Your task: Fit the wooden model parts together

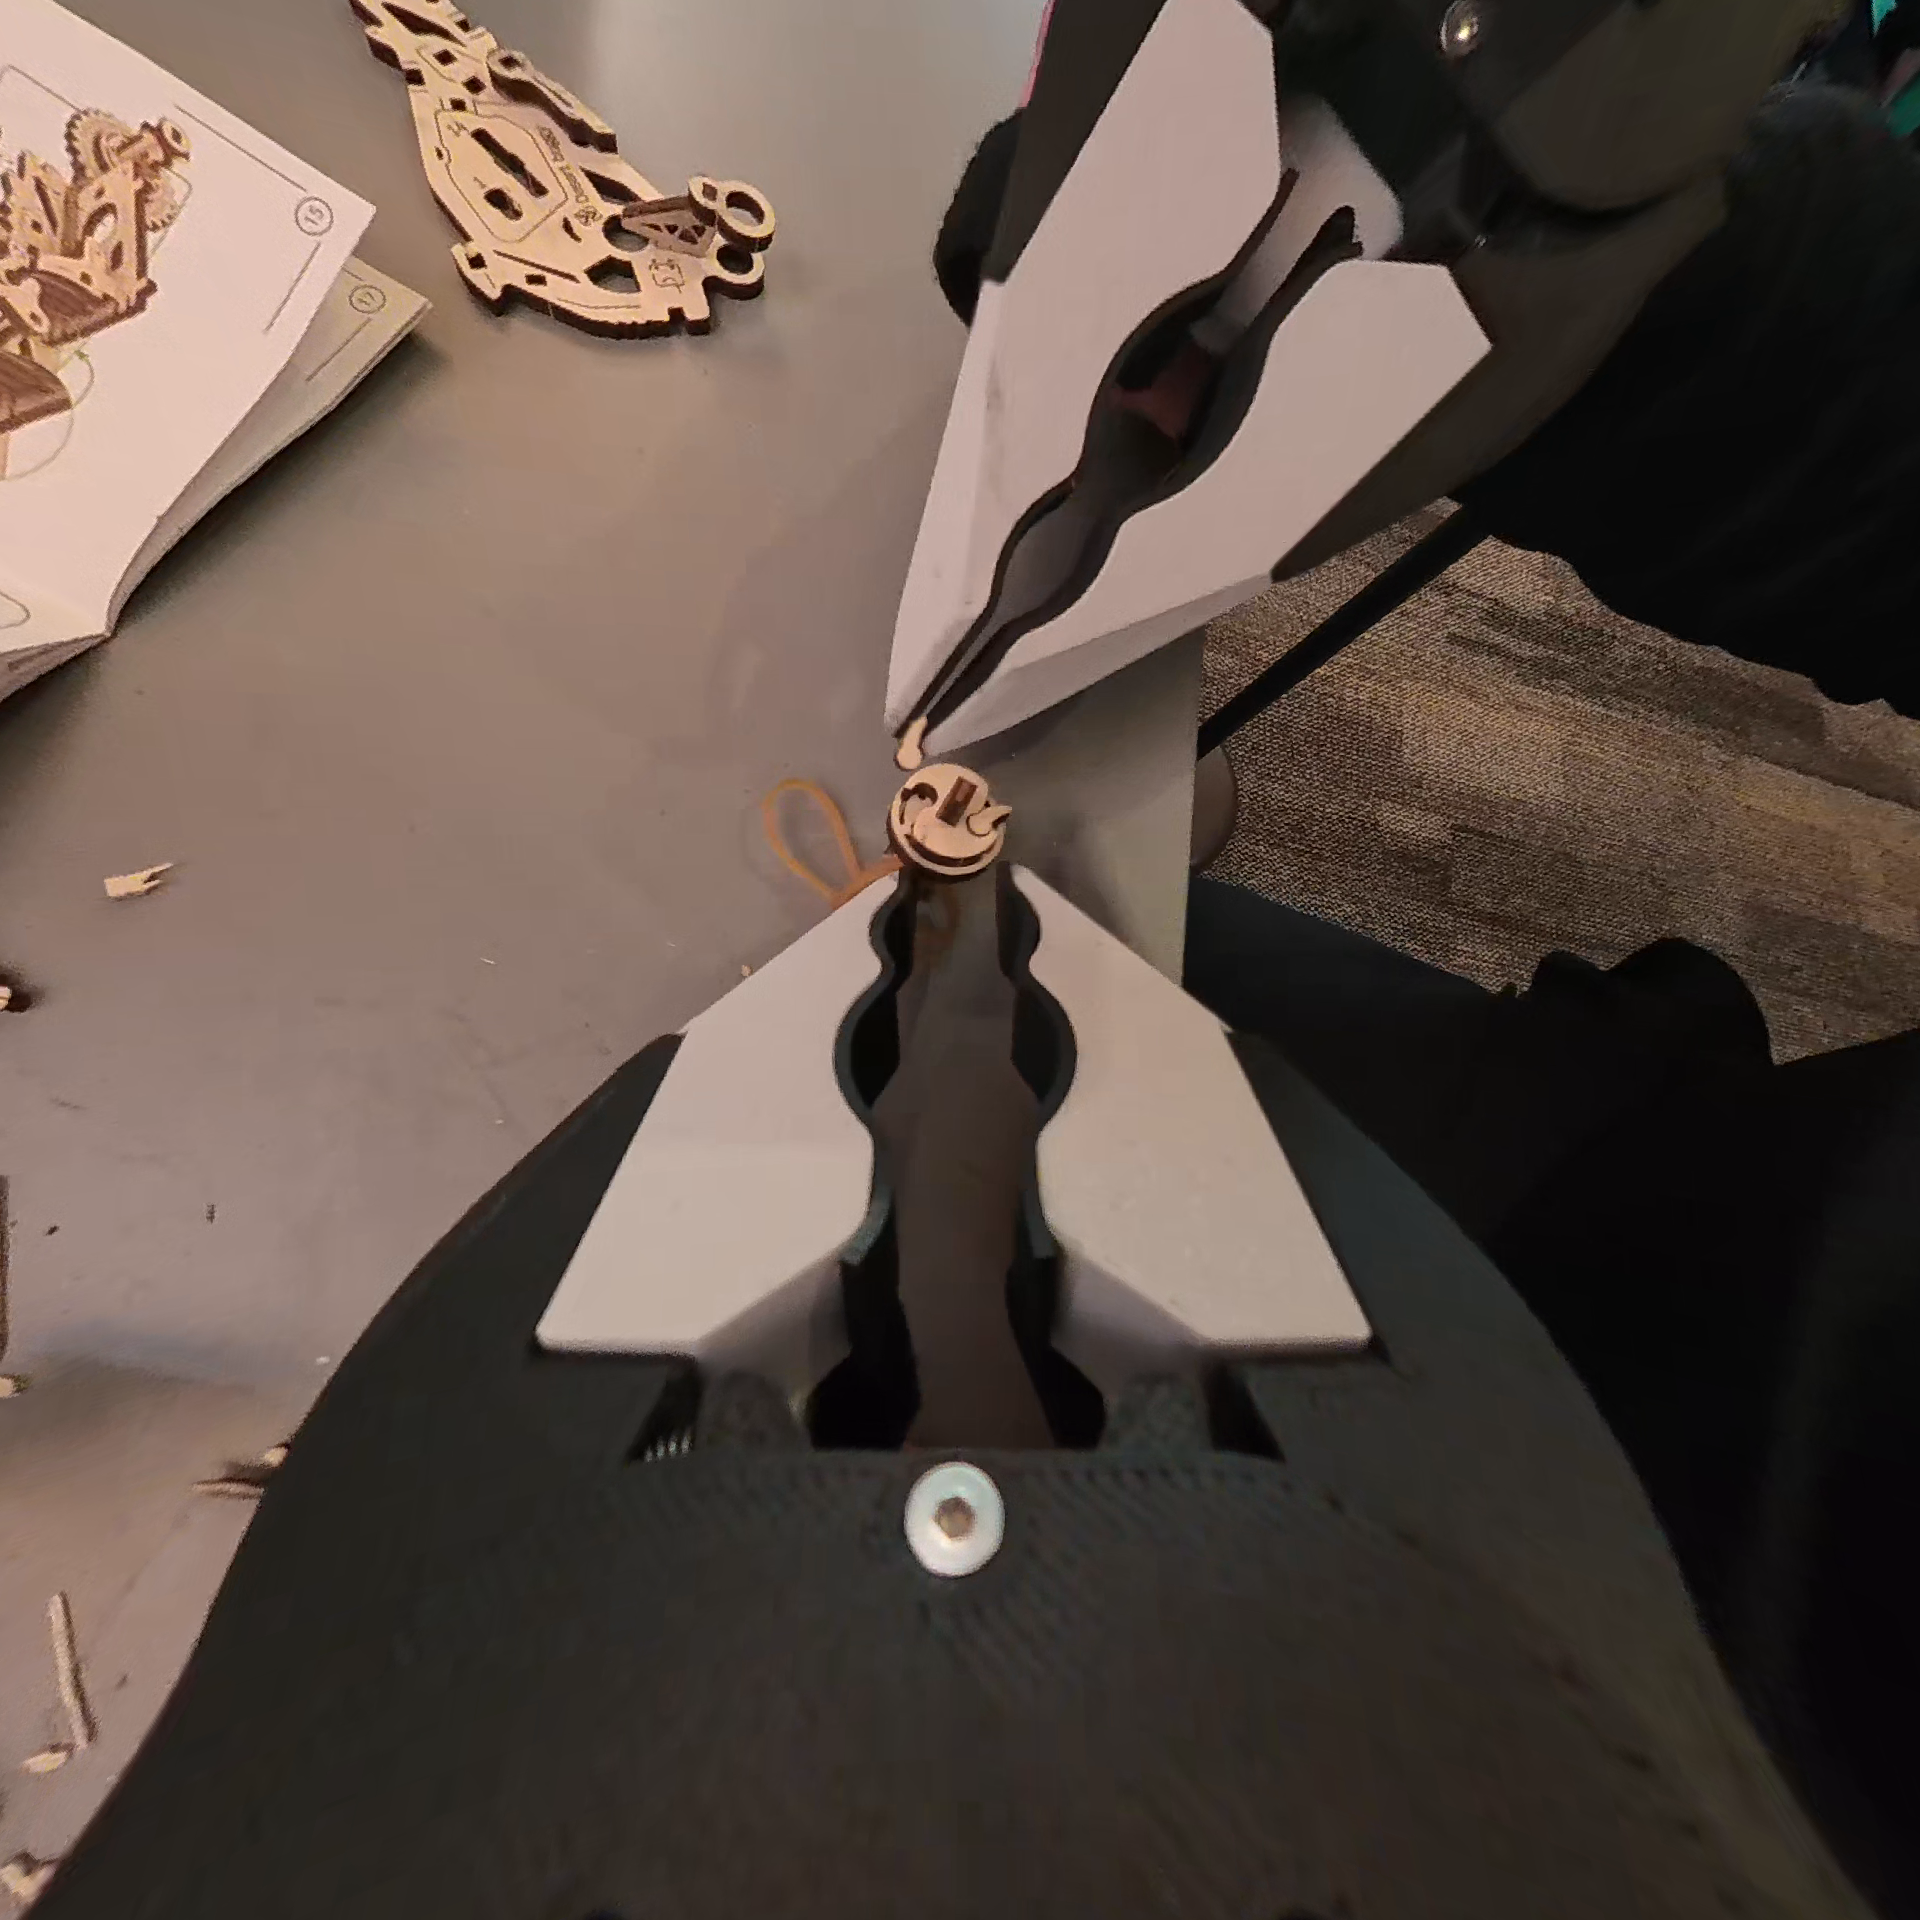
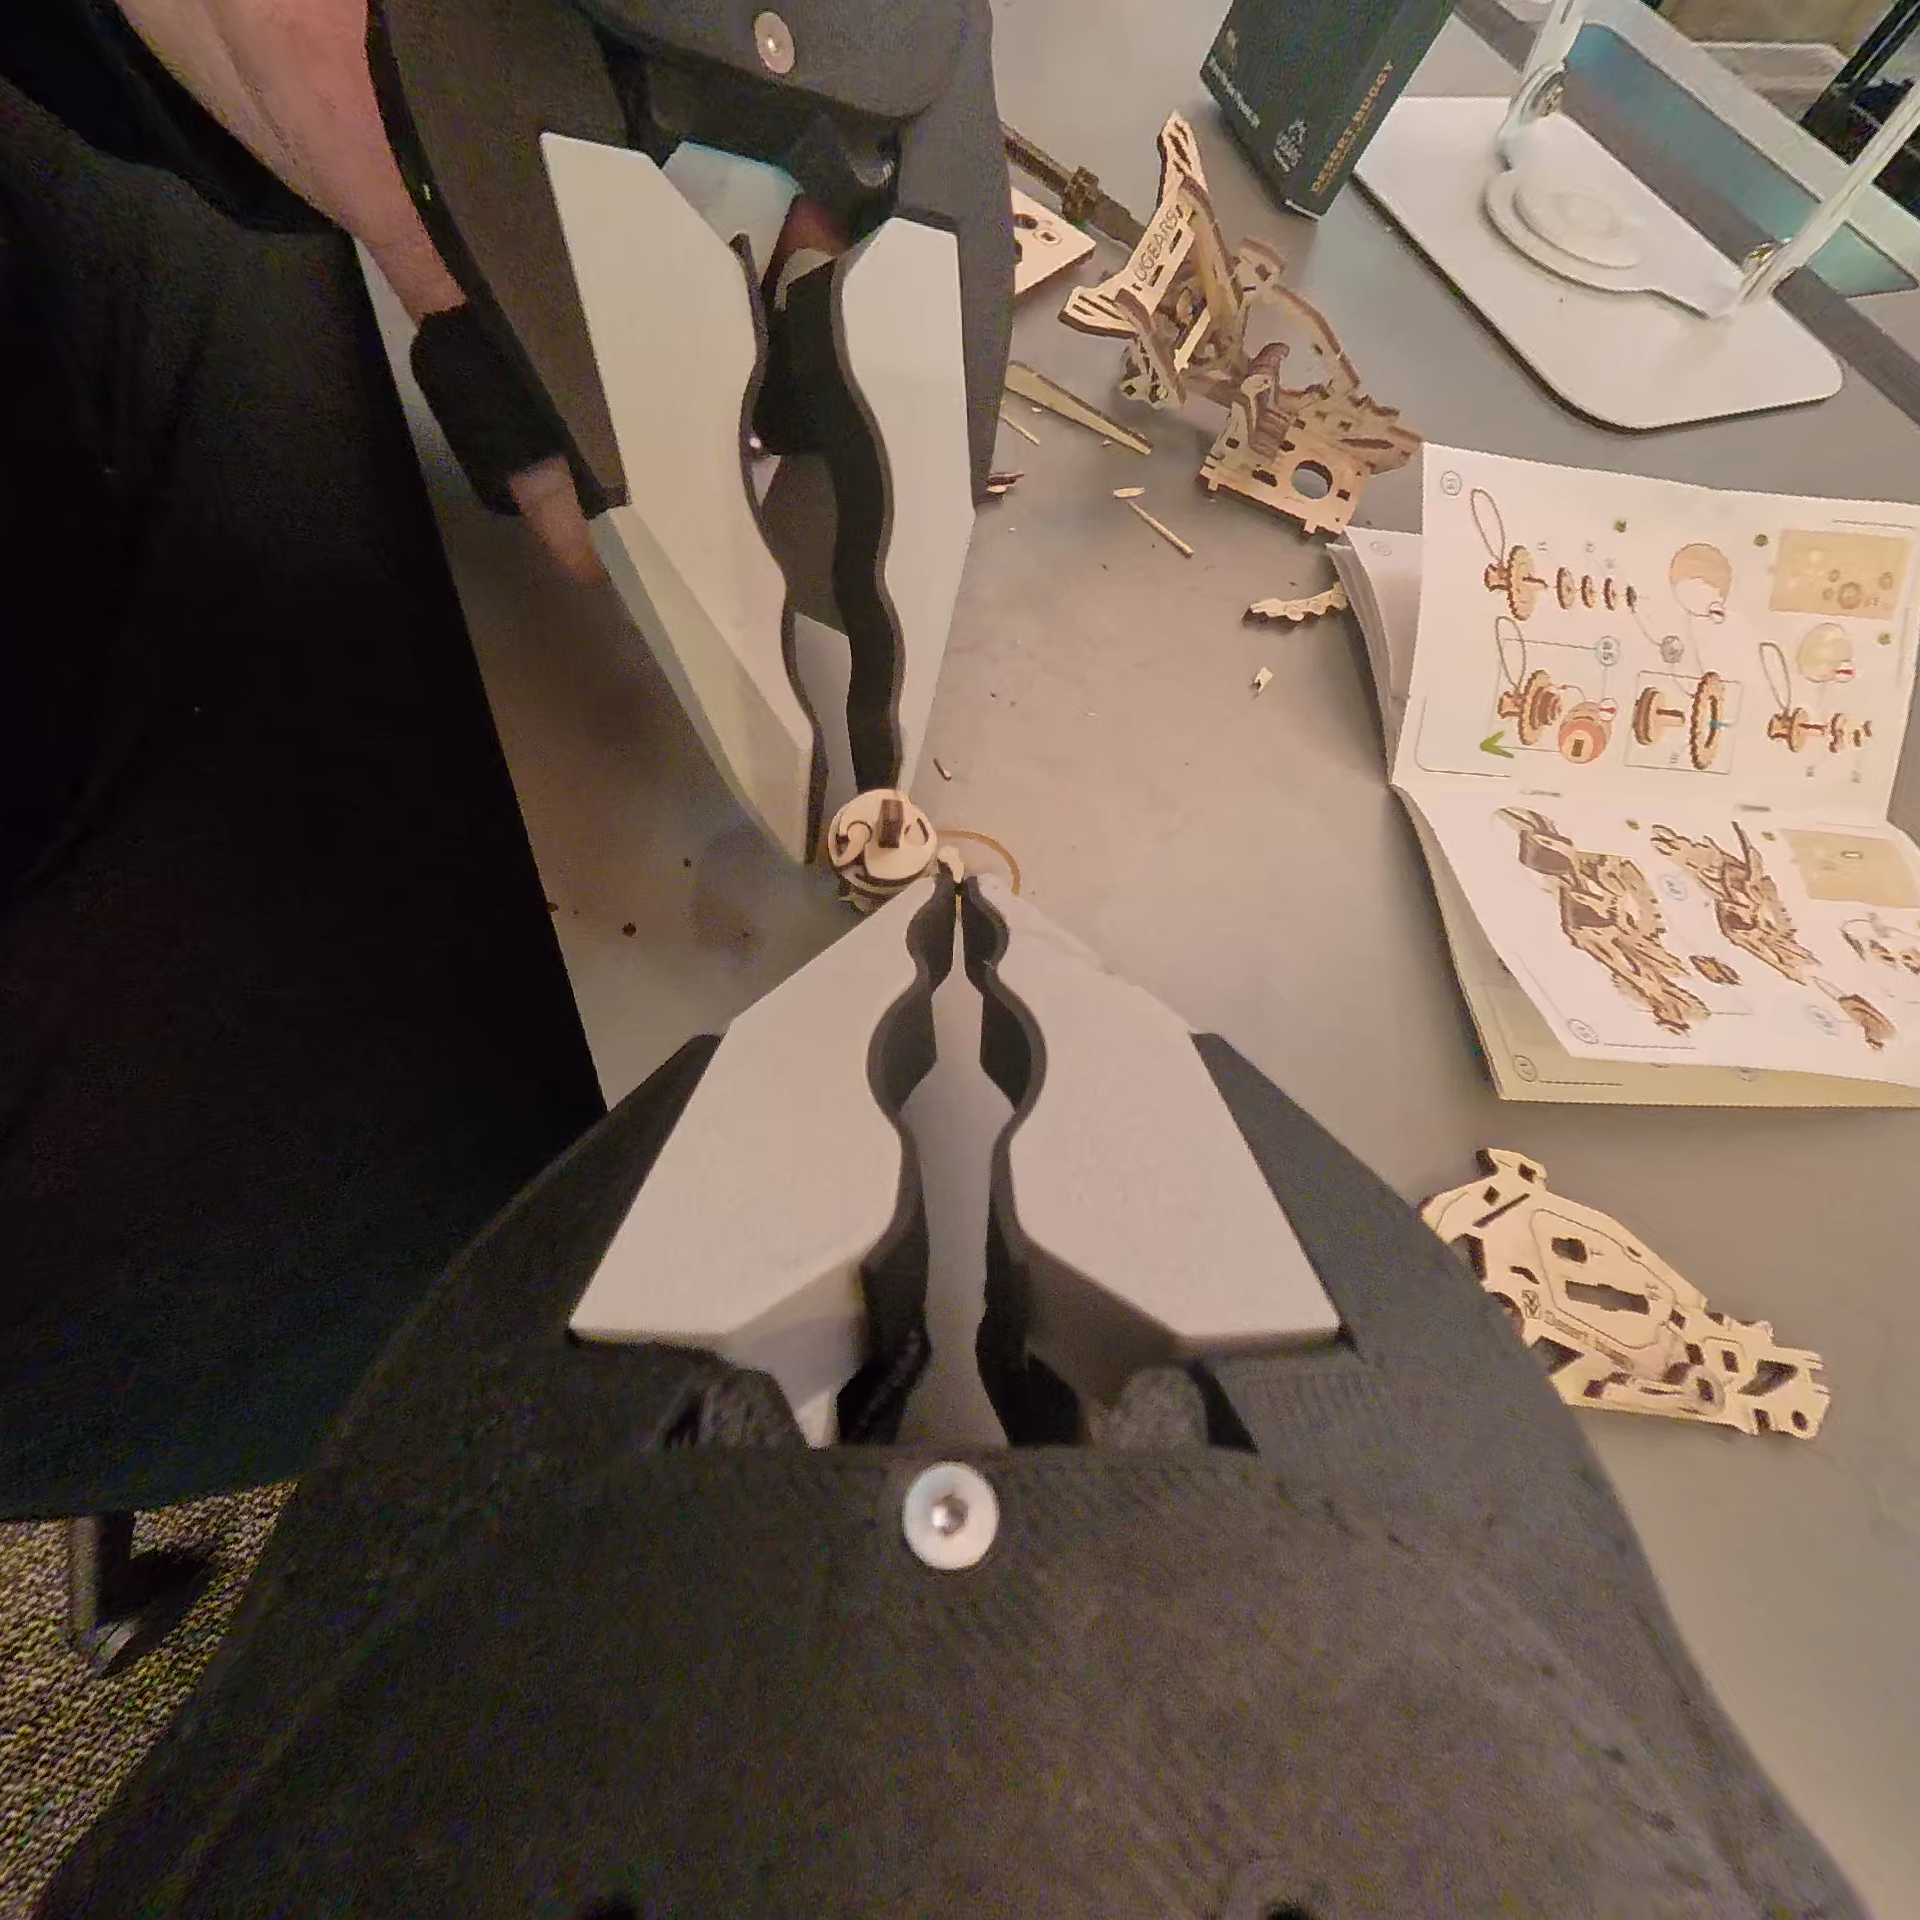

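The small round pale-wood spool assembly (image 1: 948,826), with a dark square peg standing in the middle of its face, sits at the tips of the left gripper (image 1: 951,883), raised above the grey table (image 1: 520,727) near the table's edge. The left gripper's grey fingers (image 1: 769,1143) are closed on the lower part of the spool assembly, with a gap remaining between their wavy black inner edges behind the tips. A tan rubber band (image 1: 805,842) loops out from the spool on its left side in the left wrist view.

The right gripper (image 1: 914,727) comes in from the far side in that view, its fingers drawn together and pinching a tiny pale wooden peg (image 1: 910,742). The peg's rounded end hangs just above the spool's face; contact cannot be confirmed. In the right wrist view the right gripper's (image 2: 956,888) tips are nearly together, with the spool (image 2: 881,840) just to their far left.

Elsewhere on the table: a flat laser-cut pale-wood panel (image 1: 582,197), an open white instruction booklet (image 2: 1662,769), a partly built wooden model (image 2: 1236,374), a dark box (image 2: 1320,94) and scattered wood offcuts (image 1: 135,883).
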Tool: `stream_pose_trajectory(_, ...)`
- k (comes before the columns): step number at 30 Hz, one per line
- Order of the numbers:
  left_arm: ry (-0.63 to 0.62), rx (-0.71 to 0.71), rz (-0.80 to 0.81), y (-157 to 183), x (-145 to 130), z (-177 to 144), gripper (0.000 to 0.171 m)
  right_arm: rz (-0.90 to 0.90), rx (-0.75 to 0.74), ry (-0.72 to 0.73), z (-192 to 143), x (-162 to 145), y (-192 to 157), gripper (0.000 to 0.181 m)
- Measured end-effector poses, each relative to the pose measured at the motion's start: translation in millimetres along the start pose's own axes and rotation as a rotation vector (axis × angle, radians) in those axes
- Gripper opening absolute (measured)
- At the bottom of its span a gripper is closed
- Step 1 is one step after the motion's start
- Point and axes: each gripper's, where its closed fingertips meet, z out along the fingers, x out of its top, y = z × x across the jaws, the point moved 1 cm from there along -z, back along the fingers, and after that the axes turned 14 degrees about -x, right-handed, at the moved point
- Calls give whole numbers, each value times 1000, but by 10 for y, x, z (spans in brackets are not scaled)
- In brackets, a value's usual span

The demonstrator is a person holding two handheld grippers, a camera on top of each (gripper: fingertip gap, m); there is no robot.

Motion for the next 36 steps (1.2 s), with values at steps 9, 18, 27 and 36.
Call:
stream_pose_trajectory(9,-38,-17,29,-33,-19,-41,10,17,-8,-7,-26,1,-29,0)
stream_pose_trajectory(18,-57,-17,48,-103,-2,-108,5,26,-12,-22,-68,-18,-91,0)
stream_pose_trajectory(27,-35,1,35,-191,9,-151,6,41,1,-6,-102,28,-115,0)
stream_pose_trajectory(36,-23,3,35,-175,16,-157,7,-26,20,-19,-50,57,-67,0)
